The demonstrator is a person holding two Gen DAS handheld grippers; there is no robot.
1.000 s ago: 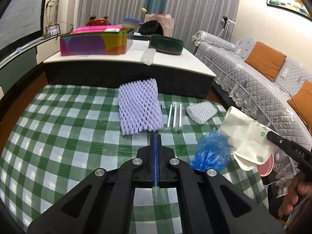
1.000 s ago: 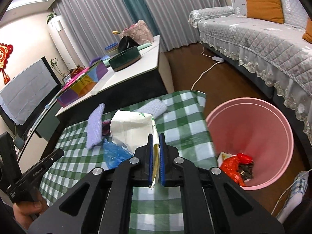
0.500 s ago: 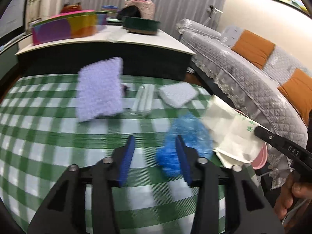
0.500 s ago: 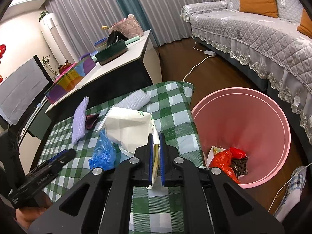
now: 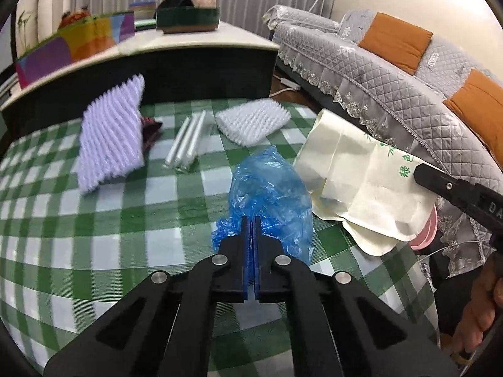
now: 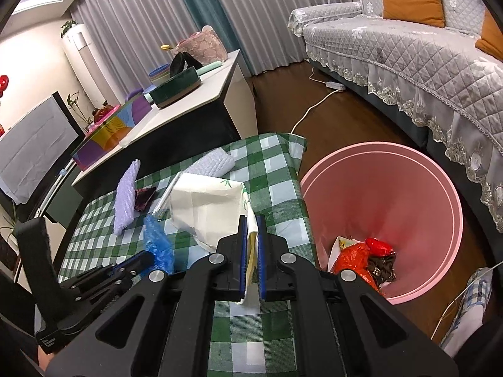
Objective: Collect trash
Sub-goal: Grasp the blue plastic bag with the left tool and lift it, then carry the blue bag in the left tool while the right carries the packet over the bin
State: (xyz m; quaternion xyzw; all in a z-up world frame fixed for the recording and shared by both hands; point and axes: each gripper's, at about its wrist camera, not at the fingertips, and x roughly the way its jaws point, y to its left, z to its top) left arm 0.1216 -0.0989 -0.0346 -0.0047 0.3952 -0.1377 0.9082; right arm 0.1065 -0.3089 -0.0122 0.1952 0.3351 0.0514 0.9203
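Observation:
A crumpled blue plastic bag [image 5: 270,191] lies on the green checked tablecloth [image 5: 94,220]. My left gripper [image 5: 251,223] is shut on the bag's near edge. Just right of it, a cream paper bag [image 5: 355,182] hangs over the table's right side. My right gripper [image 6: 250,220] is shut on that cream bag [image 6: 204,204], with its edge pinched between the blue pads. In the right wrist view, the left gripper [image 6: 147,256] touches the blue bag [image 6: 157,242]. A pink bin [image 6: 393,188] with red and dark trash inside stands on the floor right of the table.
Farther back on the cloth lie a purple foam net [image 5: 110,144], a dark wrapper [image 5: 151,128], clear tubes [image 5: 187,143] and a white foam net [image 5: 251,121]. A low white-topped table [image 5: 188,40] with boxes stands behind. A grey sofa [image 5: 377,72] runs along the right.
My left gripper opened, moved right and down to the blue bag, and closed on its near edge. The right gripper stayed put, still gripping the cream bag.

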